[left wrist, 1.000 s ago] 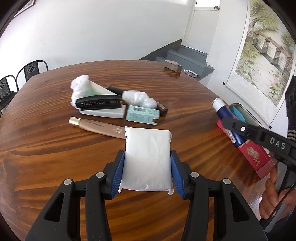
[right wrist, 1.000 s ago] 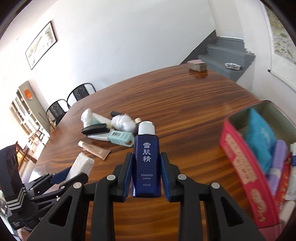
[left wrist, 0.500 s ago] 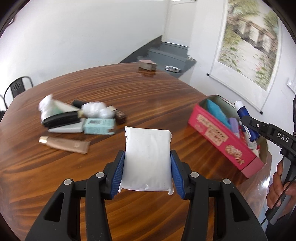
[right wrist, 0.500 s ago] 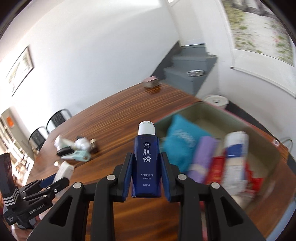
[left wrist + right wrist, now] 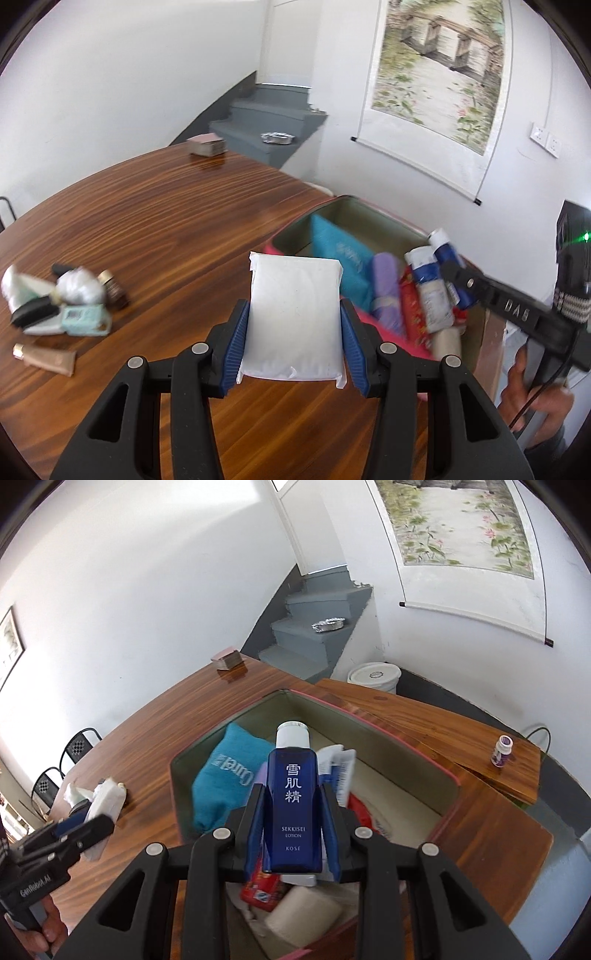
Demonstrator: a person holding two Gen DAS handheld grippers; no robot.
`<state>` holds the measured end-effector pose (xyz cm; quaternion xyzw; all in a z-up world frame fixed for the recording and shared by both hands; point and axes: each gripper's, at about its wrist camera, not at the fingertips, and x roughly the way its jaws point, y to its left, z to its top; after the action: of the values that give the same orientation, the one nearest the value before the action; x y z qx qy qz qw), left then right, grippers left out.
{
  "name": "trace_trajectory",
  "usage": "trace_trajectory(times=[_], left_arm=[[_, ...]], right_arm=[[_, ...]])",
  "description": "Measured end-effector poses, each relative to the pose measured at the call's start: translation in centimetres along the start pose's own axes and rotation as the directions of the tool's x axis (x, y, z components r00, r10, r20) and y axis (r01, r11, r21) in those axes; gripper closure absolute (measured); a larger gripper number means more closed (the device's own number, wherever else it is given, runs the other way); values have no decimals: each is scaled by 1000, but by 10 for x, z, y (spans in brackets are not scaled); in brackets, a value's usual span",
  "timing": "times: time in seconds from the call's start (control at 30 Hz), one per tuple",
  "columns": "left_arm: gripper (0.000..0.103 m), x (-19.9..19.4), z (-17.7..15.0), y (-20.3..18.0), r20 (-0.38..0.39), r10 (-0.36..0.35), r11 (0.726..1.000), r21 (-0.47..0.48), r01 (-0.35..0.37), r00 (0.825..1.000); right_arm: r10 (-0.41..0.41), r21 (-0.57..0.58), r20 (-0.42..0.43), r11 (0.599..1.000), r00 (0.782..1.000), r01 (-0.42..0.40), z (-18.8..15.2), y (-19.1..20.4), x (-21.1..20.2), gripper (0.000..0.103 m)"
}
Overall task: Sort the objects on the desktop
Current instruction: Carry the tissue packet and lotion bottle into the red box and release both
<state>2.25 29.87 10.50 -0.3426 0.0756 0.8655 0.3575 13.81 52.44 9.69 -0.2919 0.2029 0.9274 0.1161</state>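
Note:
My left gripper [image 5: 293, 334] is shut on a flat white packet [image 5: 293, 317], held just short of the pink box [image 5: 295, 230] on the wooden table. The right gripper [image 5: 291, 830] is shut on a dark blue lotion bottle [image 5: 293, 805] with a white cap, held over the open box [image 5: 221, 727]. Inside the box lie a teal pouch [image 5: 225, 775], a purple roll [image 5: 386, 291], red packs and a white roll [image 5: 299, 915]. In the left wrist view the right gripper [image 5: 456, 273] reaches in from the right with the bottle [image 5: 445, 247] over the box.
A cluster of small items lies at the table's left: a mint box [image 5: 83, 319], a white wad [image 5: 79, 286], a black clip [image 5: 33, 312], a beige tube [image 5: 44, 360]. A small box [image 5: 207, 144] sits at the far edge. A side board carries a small purple bottle [image 5: 502, 751].
Both grippers have swung right with their loads. The pink box now lies directly ahead of each, and the item cluster has slid to the left edge of both views.

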Motion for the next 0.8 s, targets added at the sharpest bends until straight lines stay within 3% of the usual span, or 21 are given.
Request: trace_trajectory(times=[0.4, 0.5, 0.6, 0.8], left_arm=[[52, 52, 41, -40, -11, -72, 996, 43, 73, 997], [51, 65, 47, -40, -37, -75, 997, 24, 76, 996], [41, 75, 47, -37, -71, -90, 996, -16, 89, 993], [41, 65, 43, -24, -57, -83, 996, -42, 80, 995]], right_arm=[[33, 3, -4, 999, 999, -33, 4, -3, 3, 71], [32, -15, 0, 999, 1000, -32, 3, 2, 4, 71], [35, -25, -9, 999, 999, -35, 3, 5, 8, 71], [47, 7, -38, 999, 998, -47, 2, 4, 15, 70]])
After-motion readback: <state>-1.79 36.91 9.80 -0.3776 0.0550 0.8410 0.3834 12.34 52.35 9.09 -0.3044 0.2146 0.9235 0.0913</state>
